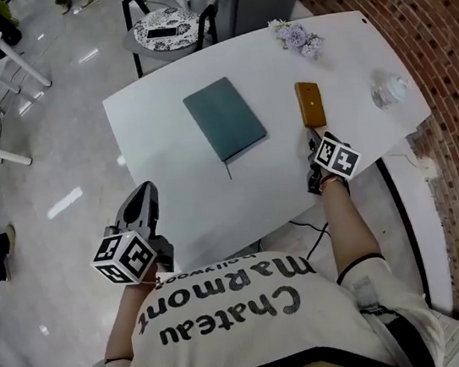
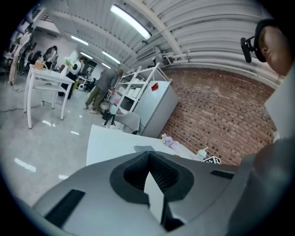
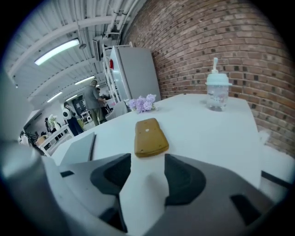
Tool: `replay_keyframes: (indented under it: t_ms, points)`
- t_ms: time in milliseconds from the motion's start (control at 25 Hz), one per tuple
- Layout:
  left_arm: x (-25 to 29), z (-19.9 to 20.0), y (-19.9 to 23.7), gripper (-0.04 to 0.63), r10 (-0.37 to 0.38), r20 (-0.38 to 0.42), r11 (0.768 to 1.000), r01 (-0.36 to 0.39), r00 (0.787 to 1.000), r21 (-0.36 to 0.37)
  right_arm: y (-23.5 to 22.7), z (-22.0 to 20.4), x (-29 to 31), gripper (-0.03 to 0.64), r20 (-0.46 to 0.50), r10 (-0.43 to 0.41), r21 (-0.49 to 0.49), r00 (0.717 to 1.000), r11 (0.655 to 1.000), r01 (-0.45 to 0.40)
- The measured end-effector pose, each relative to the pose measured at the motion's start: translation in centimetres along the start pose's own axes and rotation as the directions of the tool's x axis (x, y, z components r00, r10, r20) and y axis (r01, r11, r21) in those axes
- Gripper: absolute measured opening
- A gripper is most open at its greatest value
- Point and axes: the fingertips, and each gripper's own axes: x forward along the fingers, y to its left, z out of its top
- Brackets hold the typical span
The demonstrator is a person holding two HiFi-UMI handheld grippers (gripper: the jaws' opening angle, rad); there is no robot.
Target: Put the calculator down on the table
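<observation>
The calculator (image 1: 310, 103) is a flat orange-brown slab lying on the white table (image 1: 164, 145), toward its right side. My right gripper (image 1: 314, 135) sits just short of the calculator's near end, low over the table. In the right gripper view the calculator (image 3: 150, 137) lies flat just beyond the right gripper (image 3: 146, 159), whose jaws stand open and apart from it with only bare tabletop between them. My left gripper (image 1: 143, 193) hovers at the table's near left edge, far from the calculator. In the left gripper view the left gripper (image 2: 148, 155) has its tips together and nothing held.
A teal notebook (image 1: 224, 119) lies mid-table, left of the calculator. A small bunch of purple flowers (image 1: 297, 37) and a clear pump bottle (image 1: 388, 90) stand at the far right. A chair (image 1: 168, 27) is behind the table, and a brick wall (image 1: 438, 36) runs along the right.
</observation>
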Motion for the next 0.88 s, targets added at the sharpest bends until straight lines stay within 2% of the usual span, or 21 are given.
replay_keyframes:
  t_ms: [120,240,360,560,720,880]
  points:
    - [-1.0,0.7,-0.4,0.000,-0.022,0.003,0.998,0.022,1.000,0.062,1.5,-2.4,-2.7,0.203,-0.017,-0.017,0.053,1.000,0.998,0.018]
    - [-2.5,1.2,-0.3,0.000,-0.057,0.013,0.997,0.057,0.998,0.059,4.6,-5.1,-5.2,0.159,-0.019,-0.001,0.134,1.000,0.991,0.003]
    - [-4.3,1.5,0.1,0.000,-0.091,0.025,0.995,0.090,0.995,0.035,9.0,-7.0,-7.1,0.125,-0.005,0.061,0.186,0.998,0.981,-0.059]
    - [-7.4,2.6,0.6,0.000,-0.134,0.050,0.991,0.132,0.990,0.038,16.2,-7.9,-10.9,0.069,0.039,0.167,0.186,0.985,0.968,-0.172]
    - [-10.0,3.4,1.7,0.000,-0.148,0.074,0.989,0.145,0.986,0.041,22.0,-8.6,-14.0,0.027,0.085,0.252,0.232,0.964,0.936,-0.265]
    - [-12.5,3.6,2.7,0.000,-0.160,0.107,0.987,0.158,0.981,0.023,27.1,-9.5,-17.1,0.003,0.101,0.336,0.215,0.937,0.912,-0.350]
